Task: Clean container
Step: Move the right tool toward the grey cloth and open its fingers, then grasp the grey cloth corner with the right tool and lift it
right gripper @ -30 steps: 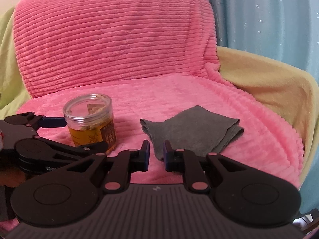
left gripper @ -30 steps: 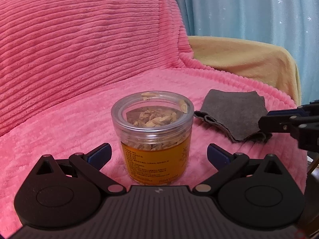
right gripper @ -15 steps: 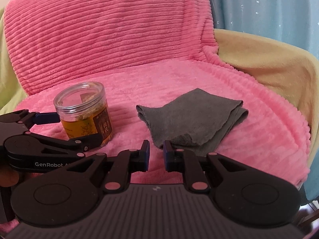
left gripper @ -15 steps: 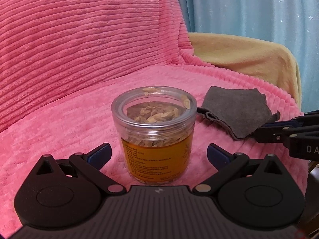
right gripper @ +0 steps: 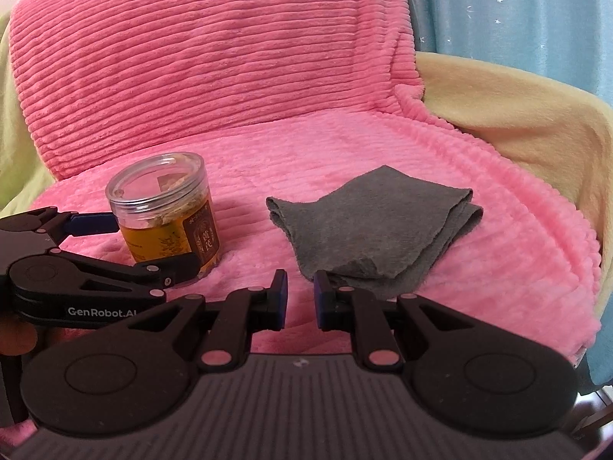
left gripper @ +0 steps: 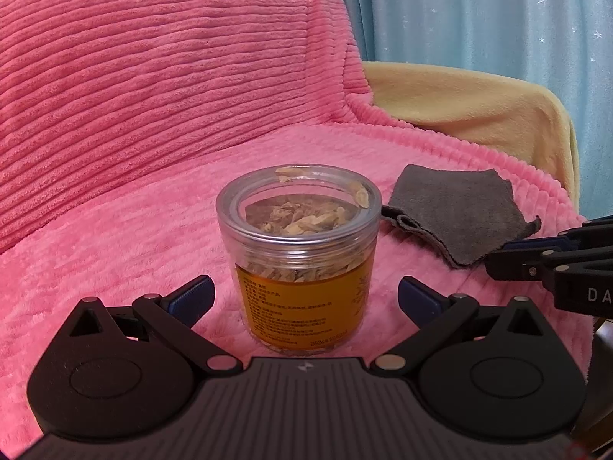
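A clear plastic jar point(left gripper: 299, 253) with a transparent lid, an orange label and dried pieces inside stands upright on the pink blanket. My left gripper point(left gripper: 304, 299) is open, one finger on each side of the jar's lower half, neither touching it. In the right wrist view the jar point(right gripper: 168, 214) sits at the left with the left gripper point(right gripper: 155, 243) straddling it. A folded grey cloth point(right gripper: 375, 226) lies to the right of the jar. My right gripper point(right gripper: 300, 293) hovers just in front of the cloth's near corner, its pads only a narrow gap apart and holding nothing. It also shows as the right gripper point(left gripper: 498, 258) by the cloth point(left gripper: 456, 211).
A ribbed pink blanket point(right gripper: 230, 76) covers the chair seat and back. A yellow blanket point(right gripper: 517, 115) drapes the right armrest, and green fabric point(right gripper: 11, 153) shows at the left. A blue starred curtain point(left gripper: 479, 11) hangs behind. A hand point(right gripper: 15, 339) holds the left gripper.
Both grippers have moved forward. The jar now sits deeper between the left fingers, and the right gripper is closer to the cloth's near corner. Neither finger gap has changed.
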`<state>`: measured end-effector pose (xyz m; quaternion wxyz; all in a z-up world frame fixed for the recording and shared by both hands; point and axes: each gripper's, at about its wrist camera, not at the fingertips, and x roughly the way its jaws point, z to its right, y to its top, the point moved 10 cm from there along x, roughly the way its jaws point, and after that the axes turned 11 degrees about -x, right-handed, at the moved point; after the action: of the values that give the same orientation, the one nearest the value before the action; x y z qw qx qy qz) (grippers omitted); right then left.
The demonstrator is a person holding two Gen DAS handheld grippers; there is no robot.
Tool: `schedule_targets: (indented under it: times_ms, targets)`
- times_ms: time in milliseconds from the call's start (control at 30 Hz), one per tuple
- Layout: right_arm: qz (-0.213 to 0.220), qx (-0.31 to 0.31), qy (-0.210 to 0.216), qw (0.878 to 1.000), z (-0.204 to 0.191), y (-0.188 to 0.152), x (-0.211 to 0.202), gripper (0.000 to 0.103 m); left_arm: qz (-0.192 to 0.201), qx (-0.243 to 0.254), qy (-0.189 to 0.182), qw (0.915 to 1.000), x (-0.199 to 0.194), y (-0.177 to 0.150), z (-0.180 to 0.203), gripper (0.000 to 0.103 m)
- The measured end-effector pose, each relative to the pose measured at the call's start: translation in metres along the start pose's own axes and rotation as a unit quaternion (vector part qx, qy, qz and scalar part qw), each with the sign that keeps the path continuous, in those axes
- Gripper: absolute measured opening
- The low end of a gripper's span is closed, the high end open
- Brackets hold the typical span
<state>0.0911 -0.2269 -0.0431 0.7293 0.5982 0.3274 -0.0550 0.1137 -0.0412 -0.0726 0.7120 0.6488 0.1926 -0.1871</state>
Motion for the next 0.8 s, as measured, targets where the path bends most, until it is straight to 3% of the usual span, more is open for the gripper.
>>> schedule_targets:
  times_ms: [233, 433, 800]
  targets:
    - [0.019, -0.044, -0.003, 0.999, -0.006, 0.007, -0.002, 0.012, -0.002, 0.002, 0.005, 1.0000, 0.002, 0.000, -0.004, 0.102]
    - [0.001, -0.117, -0.018, 0.993, -0.012, 0.010, 0.025, 0.012, -0.007, 0.003, 0.003, 1.0000, 0.003, 0.000, -0.008, 0.102]
    - [-0.053, -0.243, -0.066, 0.966, -0.011, 0.007, 0.079, 0.012, -0.017, -0.007, -0.006, 0.9998, 0.006, 0.000, -0.013, 0.102]
